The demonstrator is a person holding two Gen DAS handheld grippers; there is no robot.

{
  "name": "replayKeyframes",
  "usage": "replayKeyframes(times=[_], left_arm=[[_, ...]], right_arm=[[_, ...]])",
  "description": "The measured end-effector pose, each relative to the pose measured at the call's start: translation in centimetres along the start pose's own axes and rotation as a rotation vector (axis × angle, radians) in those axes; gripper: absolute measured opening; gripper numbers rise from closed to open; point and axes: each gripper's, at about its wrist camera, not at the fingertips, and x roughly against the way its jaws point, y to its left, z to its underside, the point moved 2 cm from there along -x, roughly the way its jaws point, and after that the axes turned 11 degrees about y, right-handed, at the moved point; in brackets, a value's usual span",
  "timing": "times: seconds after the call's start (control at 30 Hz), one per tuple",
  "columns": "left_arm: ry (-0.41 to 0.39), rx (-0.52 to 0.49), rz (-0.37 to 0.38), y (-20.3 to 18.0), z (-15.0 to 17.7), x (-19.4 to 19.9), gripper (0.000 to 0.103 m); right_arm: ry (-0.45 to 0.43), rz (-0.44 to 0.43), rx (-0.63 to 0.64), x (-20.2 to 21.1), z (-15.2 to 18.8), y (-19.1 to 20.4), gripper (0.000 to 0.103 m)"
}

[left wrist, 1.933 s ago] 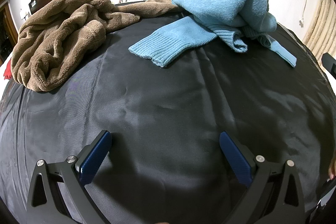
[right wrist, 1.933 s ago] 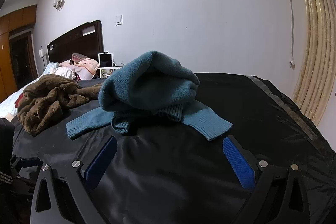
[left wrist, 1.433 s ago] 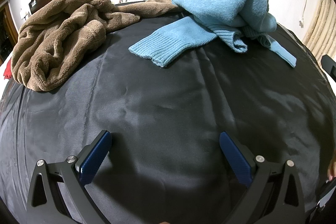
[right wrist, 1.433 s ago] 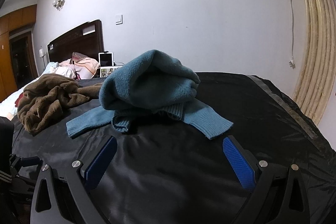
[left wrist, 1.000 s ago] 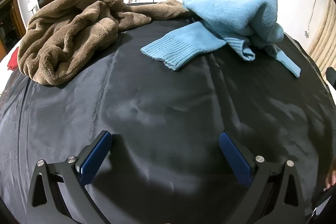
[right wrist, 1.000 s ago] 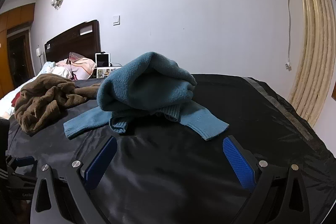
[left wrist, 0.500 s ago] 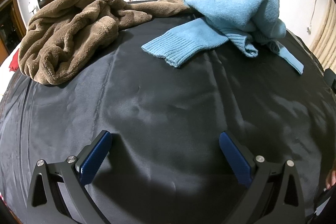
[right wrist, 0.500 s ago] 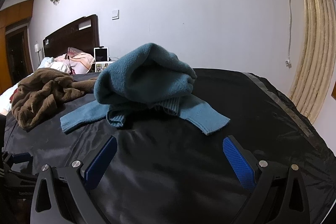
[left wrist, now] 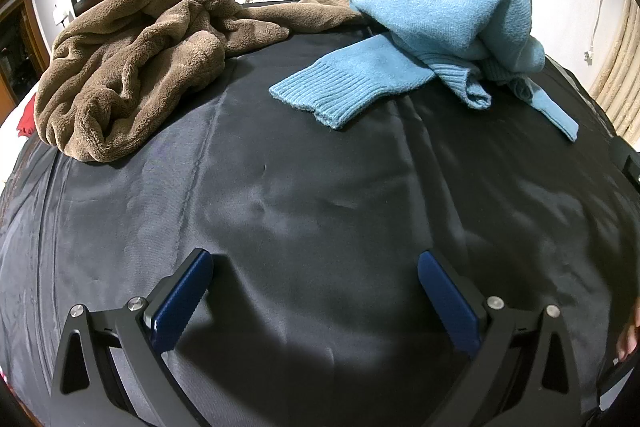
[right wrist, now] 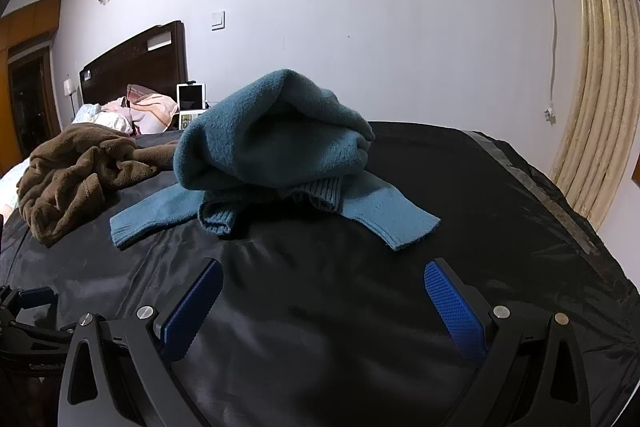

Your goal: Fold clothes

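Both claws have crept closer to the blue sweater (right wrist: 276,155), which sits bunched in a heap ahead of them, one ribbed sleeve (left wrist: 344,83) splayed out flat. Left claw (left wrist: 314,291) and right claw (right wrist: 322,295) hang spread wide, holding nothing, over the black sheet (left wrist: 320,195). A brown blanket (left wrist: 124,67) lies crumpled ahead-left.

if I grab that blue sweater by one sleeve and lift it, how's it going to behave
The blue sweater is a soft knit heaped on itself, so it will probably droop and unfurl rather than hold its shape. Its bulk looks thick, so it will likely hang heavy from one sleeve. The black sheet looks glossy, so the heap may slide along before lifting. Both tools are open, away from it.
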Motion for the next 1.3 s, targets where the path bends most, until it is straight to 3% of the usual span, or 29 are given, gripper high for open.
replayKeyframes(times=[0.1, 0.5, 0.93, 1.3], left_arm=[[0.008, -0.004, 0.006, -0.1, -0.1, 0.2, 0.103], [-0.132, -0.035, -0.088, -0.4, -1.1, 4.7, 0.103], [-0.182, -0.072, -0.151, -1.7, -1.0, 5.2, 0.103], [-0.189, -0.083, -0.129, -2.1, -0.9, 5.3, 0.103]], right_arm=[[0.0, 0.001, -0.002, 0.0, 0.0, -0.1, 0.102], [0.012, -0.003, -0.007, -0.3, 0.0, -0.3, 0.102], [0.023, -0.005, -0.012, -0.5, 0.1, -0.4, 0.102], [0.026, -0.008, -0.015, -0.6, 0.1, -0.5, 0.102]])
